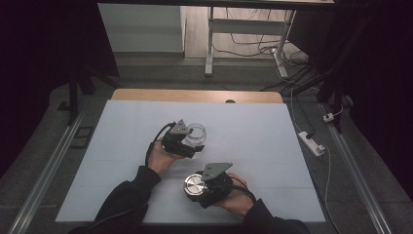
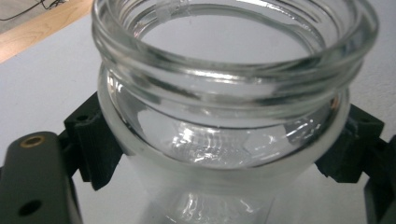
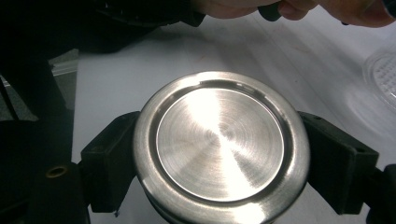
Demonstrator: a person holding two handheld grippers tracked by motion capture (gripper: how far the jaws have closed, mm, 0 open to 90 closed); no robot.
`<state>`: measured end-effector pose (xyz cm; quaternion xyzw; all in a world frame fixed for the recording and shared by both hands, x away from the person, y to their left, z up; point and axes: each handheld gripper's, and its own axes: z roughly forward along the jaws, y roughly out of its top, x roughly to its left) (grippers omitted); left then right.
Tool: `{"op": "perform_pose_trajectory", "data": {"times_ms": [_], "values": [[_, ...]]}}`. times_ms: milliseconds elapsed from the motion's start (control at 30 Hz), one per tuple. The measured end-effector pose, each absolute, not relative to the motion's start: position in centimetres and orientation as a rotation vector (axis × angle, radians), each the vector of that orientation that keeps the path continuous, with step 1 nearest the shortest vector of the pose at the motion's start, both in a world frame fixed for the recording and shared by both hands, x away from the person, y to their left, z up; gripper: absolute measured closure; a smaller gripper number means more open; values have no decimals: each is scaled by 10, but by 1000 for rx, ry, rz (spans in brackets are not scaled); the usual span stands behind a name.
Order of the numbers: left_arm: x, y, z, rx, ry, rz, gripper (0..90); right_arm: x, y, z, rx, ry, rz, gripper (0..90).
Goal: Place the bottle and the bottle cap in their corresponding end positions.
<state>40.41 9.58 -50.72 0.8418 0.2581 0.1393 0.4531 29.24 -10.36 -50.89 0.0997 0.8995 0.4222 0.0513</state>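
Observation:
A clear glass jar (image 1: 196, 134) with a threaded open mouth stands near the middle of the white table. My left gripper (image 1: 187, 145) is shut on it; in the left gripper view the black pads (image 2: 95, 144) press both sides of the jar (image 2: 224, 116) below the neck. A round brushed-metal lid (image 1: 195, 185) sits closer to the front edge, held flat side up. My right gripper (image 1: 198, 189) is shut on it, and in the right gripper view the pads (image 3: 112, 158) clamp the rim of the lid (image 3: 219, 144) on either side.
The white mat (image 1: 253, 141) covers a wooden table (image 1: 195, 95). A power strip (image 1: 311, 143) and cables lie on the floor to the right. A white table frame (image 1: 209, 44) stands beyond the far edge. The other hand (image 3: 289, 9) shows at the top of the right gripper view.

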Motion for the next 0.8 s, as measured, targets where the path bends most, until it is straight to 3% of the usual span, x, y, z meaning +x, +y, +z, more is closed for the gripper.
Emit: {"op": "perform_pose_trajectory", "data": {"times_ms": [800], "values": [[413, 88, -526, 2090, 648, 350, 153, 304, -98, -535, 314, 2775, 1154, 185]]}}
